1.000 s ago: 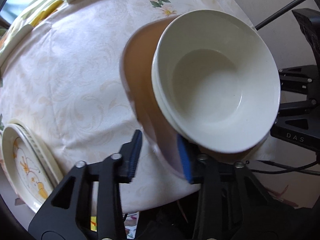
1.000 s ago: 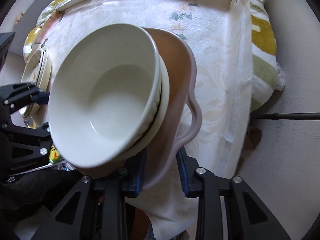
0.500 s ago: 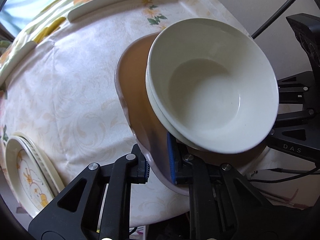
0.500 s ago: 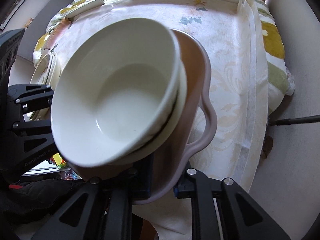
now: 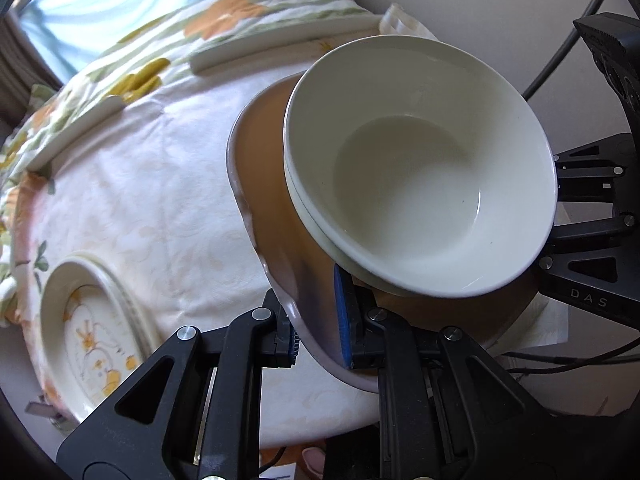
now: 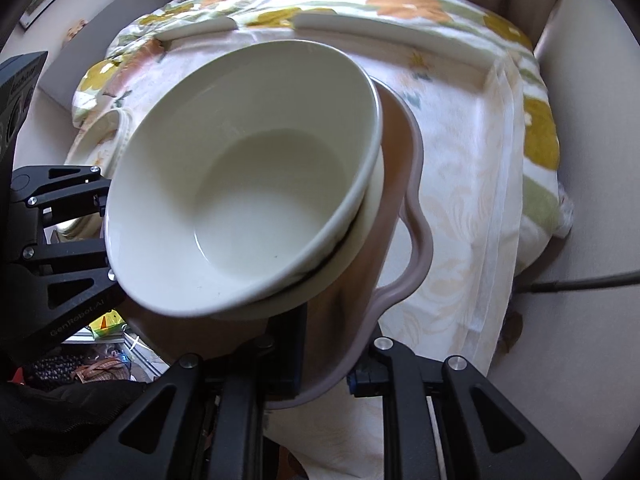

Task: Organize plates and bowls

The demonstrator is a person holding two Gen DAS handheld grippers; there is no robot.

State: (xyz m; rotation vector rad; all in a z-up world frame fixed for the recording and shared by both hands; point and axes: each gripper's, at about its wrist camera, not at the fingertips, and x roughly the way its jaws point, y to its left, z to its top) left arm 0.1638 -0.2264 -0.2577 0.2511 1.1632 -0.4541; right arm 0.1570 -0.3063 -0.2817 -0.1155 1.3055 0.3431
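Two white bowls sit nested in a brown-mauve tray with lobed handles. The tray hangs tilted above the tablecloth. My left gripper is shut on the tray's rim at one end, its blue pads pressing on both sides. At the opposite end my right gripper is shut on the rim beside the handle. Each view shows the other gripper's black body past the bowls.
A stack of floral plates lies on the pale patterned tablecloth left of the tray. Long white pieces edge the cloth's far side. A dark cable runs over the floor at the right.
Both grippers went from open around the tray's rim to shut on it. The tray with its bowls has risen off the cloth, and more of the table's far side shows.
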